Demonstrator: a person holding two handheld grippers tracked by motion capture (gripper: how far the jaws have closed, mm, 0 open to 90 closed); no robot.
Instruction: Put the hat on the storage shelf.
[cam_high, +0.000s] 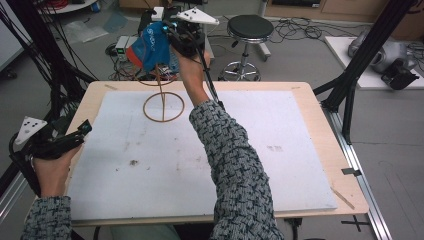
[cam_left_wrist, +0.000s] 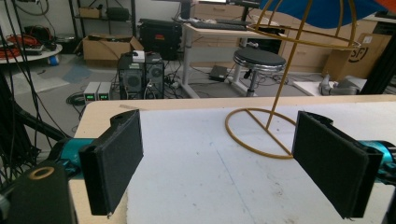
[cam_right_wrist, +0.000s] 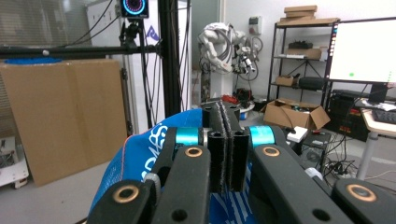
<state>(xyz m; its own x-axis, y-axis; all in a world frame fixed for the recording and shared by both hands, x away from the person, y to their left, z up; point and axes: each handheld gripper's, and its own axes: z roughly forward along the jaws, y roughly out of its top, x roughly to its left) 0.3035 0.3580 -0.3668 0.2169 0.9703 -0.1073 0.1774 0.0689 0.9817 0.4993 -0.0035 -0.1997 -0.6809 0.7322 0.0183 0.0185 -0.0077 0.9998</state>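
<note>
Cap going onto the stand

Now the right gripper (cam_high: 172, 34), jaws pinched shut on the blue cap (cam_high: 152, 47), holds it over the stand (cam_high: 163, 102) at the table's (cam_high: 310, 120) 12 o'clock. Next, probably: lower, release. The left gripper (cam_left_wrist: 219, 163) idles wide open, empty, at 9 o'clock.

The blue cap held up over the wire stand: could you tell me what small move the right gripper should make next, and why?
Probably ease the blue cap straight down onto the wire stand. The right gripper is shut on the cap's cloth, which hangs just above the stand's top, while the left gripper waits open at the table's left edge.
</note>
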